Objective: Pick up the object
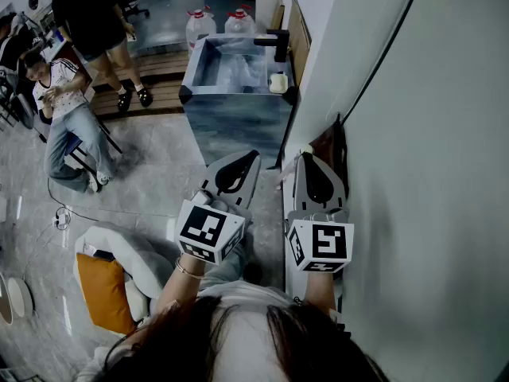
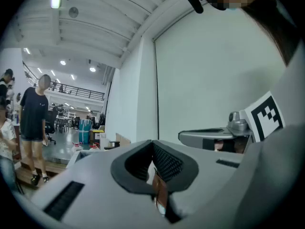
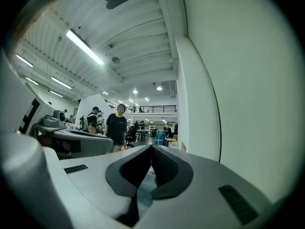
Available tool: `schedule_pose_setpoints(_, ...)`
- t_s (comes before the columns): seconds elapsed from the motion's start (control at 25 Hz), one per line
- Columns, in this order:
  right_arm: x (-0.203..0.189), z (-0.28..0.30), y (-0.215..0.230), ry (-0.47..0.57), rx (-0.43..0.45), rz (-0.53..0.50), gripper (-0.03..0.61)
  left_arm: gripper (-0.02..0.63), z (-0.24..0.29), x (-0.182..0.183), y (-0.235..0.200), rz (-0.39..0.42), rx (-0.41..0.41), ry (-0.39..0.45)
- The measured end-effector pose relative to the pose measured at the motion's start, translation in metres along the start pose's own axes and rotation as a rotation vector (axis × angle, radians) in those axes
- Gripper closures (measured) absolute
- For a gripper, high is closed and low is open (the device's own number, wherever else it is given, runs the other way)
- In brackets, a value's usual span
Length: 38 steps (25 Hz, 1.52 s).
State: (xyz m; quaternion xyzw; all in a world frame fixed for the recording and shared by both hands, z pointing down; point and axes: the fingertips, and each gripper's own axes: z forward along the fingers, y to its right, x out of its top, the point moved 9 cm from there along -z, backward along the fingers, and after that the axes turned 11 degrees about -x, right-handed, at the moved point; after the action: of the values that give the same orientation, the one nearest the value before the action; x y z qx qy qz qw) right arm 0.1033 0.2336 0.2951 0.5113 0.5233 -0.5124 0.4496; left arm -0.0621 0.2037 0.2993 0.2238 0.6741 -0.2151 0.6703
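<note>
I hold both grippers up at chest height, side by side, pointing forward. My left gripper [image 1: 252, 157] has its jaws closed tip to tip with nothing between them; the left gripper view shows the same [image 2: 152, 144]. My right gripper [image 1: 306, 158] is likewise shut and empty, seen too in its own view [image 3: 151, 149]. Ahead stands a grey-blue basin [image 1: 232, 116] with a black tap [image 1: 277, 43]. A small pale object [image 1: 277, 83] rests on the basin's right rim, well beyond both grippers. Which object the task means I cannot tell.
A white wall [image 1: 413, 157] runs close along my right. A dark brown thing [image 1: 332, 144] leans at its foot. Two water bottles [image 1: 200, 24] stand behind the basin. One person sits [image 1: 65, 110] and another stands [image 1: 94, 14] at far left. An orange cushion [image 1: 102, 291] lies lower left.
</note>
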Motion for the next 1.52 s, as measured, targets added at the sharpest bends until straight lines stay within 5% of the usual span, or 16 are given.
schedule_pose_setpoints(1.52,-0.016,0.191,-0.027,-0.043,-0.047,0.046,0.554,0.604,0.091,-0.012,-0.179,-0.035,-0.102,0.02)
